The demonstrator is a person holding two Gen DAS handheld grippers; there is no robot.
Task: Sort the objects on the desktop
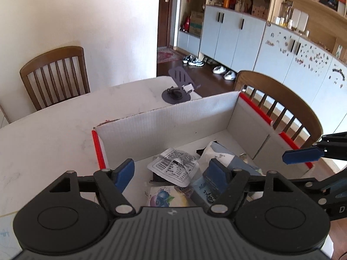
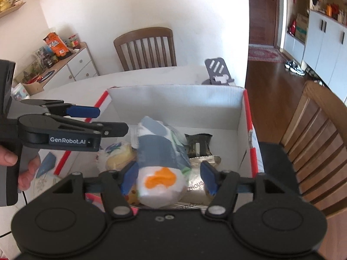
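A white cardboard box (image 1: 164, 121) with red edges stands on the white table (image 1: 54, 134); it also shows in the right wrist view (image 2: 177, 106). Inside lie several snack packets: a white printed sachet (image 1: 173, 169), a blueberry packet (image 1: 164, 198), a grey-blue bag (image 1: 219, 153). My left gripper (image 1: 171, 173) is open above the box's near left part, nothing between its fingers. My right gripper (image 2: 169, 176) is open over the box with a blue-white bag with an orange patch (image 2: 160, 160) lying between its fingers, not clamped. A dark packet (image 2: 198, 145) lies behind.
A grey phone stand (image 1: 176, 91) stands on the table behind the box. Wooden chairs stand at the far side (image 1: 54, 73) and right of the box (image 1: 282, 104). A sideboard with snacks (image 2: 54, 62) is at the far left. White cabinets line the right wall.
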